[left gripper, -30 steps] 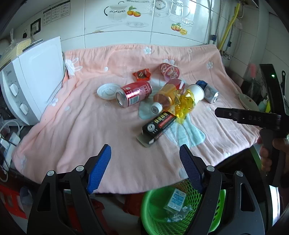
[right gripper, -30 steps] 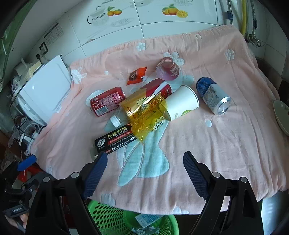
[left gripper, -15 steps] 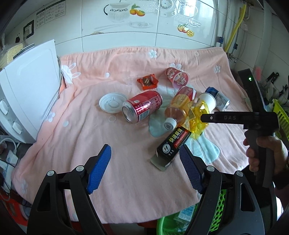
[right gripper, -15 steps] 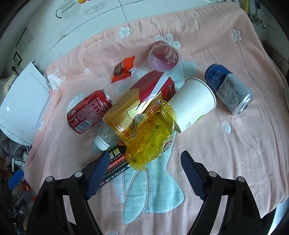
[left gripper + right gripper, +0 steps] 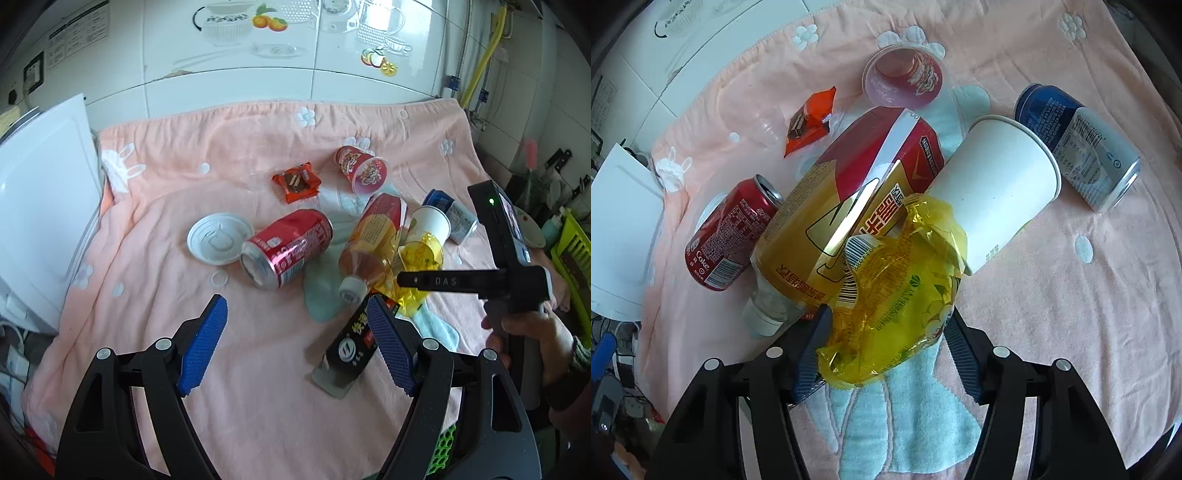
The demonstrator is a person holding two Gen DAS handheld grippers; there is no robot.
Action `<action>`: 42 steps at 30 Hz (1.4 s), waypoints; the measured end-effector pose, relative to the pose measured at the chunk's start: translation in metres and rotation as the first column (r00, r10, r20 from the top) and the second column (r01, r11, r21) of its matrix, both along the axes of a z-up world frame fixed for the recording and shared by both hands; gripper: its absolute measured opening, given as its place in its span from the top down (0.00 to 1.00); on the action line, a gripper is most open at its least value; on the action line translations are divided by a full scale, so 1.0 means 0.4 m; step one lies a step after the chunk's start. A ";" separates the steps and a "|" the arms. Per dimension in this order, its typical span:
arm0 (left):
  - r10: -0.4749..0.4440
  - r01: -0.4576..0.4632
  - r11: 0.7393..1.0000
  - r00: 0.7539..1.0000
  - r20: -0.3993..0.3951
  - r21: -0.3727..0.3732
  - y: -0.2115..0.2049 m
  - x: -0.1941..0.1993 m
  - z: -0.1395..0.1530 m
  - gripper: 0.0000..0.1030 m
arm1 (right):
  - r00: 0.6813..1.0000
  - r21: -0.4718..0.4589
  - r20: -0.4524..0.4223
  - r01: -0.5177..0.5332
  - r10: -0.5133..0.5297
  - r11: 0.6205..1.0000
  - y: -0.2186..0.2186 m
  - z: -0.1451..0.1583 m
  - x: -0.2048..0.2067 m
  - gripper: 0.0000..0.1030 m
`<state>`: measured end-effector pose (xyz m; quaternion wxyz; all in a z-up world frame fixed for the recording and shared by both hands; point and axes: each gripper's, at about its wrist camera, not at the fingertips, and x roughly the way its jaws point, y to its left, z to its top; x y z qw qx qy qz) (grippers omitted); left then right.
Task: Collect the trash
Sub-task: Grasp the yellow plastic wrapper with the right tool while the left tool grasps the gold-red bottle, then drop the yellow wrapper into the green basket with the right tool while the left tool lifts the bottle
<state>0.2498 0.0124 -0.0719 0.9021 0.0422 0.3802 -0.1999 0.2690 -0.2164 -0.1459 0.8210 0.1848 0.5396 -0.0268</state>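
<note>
Between right gripper (image 5: 886,350) fingers, yellow wrapper (image 5: 897,295).

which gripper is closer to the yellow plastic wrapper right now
Right. The right gripper has its open fingers on either side of the yellow plastic wrapper; the left gripper hovers open short of it, nearer the black box.

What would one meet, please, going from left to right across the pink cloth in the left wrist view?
White lid → red can → tea bottle → paper cup → blue can.
</note>
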 end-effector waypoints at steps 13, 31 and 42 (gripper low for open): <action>-0.142 0.143 0.988 0.990 -0.023 0.051 -0.179 0.138 -0.013 0.22 | 0.998 -0.031 0.058 -0.003 0.005 1.000 -0.035 0.050 -0.053 0.60; -0.286 0.302 0.935 0.952 -0.106 0.186 -0.392 0.250 -0.121 0.17 | 0.993 -0.102 0.116 -0.016 0.028 0.995 -0.067 0.131 -0.184 0.60; -0.322 0.354 0.916 0.930 -0.179 0.188 -0.438 0.292 -0.173 0.20 | 0.994 -0.131 0.113 0.002 0.013 0.991 -0.072 0.139 -0.237 0.60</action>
